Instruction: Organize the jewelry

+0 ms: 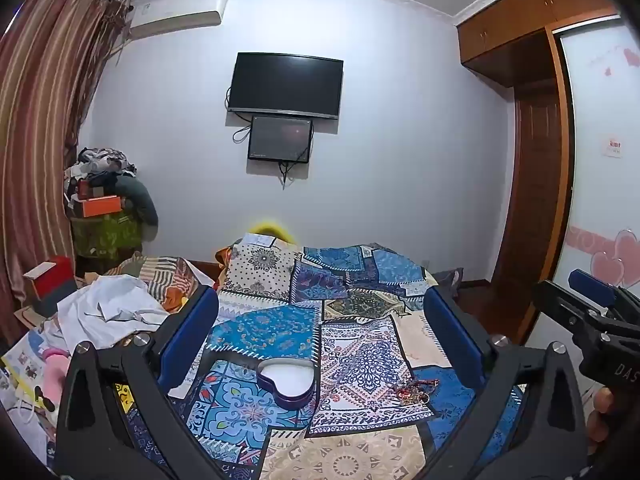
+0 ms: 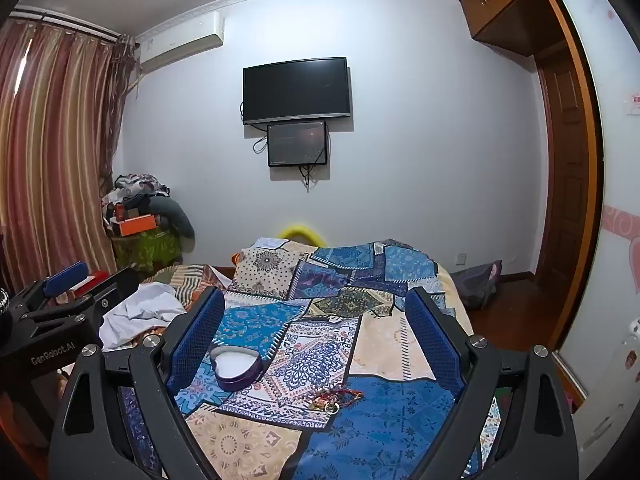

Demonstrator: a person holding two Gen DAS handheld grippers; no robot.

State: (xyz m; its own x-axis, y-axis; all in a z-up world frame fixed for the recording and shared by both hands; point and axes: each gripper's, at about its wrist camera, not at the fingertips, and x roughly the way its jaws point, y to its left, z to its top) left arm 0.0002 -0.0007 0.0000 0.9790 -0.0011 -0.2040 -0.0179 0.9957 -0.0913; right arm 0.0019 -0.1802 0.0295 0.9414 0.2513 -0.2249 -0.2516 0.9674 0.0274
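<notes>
A purple heart-shaped box (image 1: 285, 383) with a white lining lies open on the patterned bedspread (image 1: 360, 344); it also shows in the right wrist view (image 2: 237, 368). A small pile of red and gold jewelry (image 1: 414, 391) lies to its right, also seen in the right wrist view (image 2: 333, 399). My left gripper (image 1: 320, 312) is open and empty above the bed, the box between its fingers. My right gripper (image 2: 316, 312) is open and empty, held beside the left one; its side shows in the left wrist view (image 1: 592, 300).
White crumpled cloth (image 1: 108, 312) and clutter lie at the bed's left. A TV (image 1: 285, 85) hangs on the far wall. Striped curtains (image 1: 36, 140) hang left, a wooden wardrobe and door (image 1: 536, 184) stand right. A pile of boxes and clothes (image 1: 104, 204) fills the corner.
</notes>
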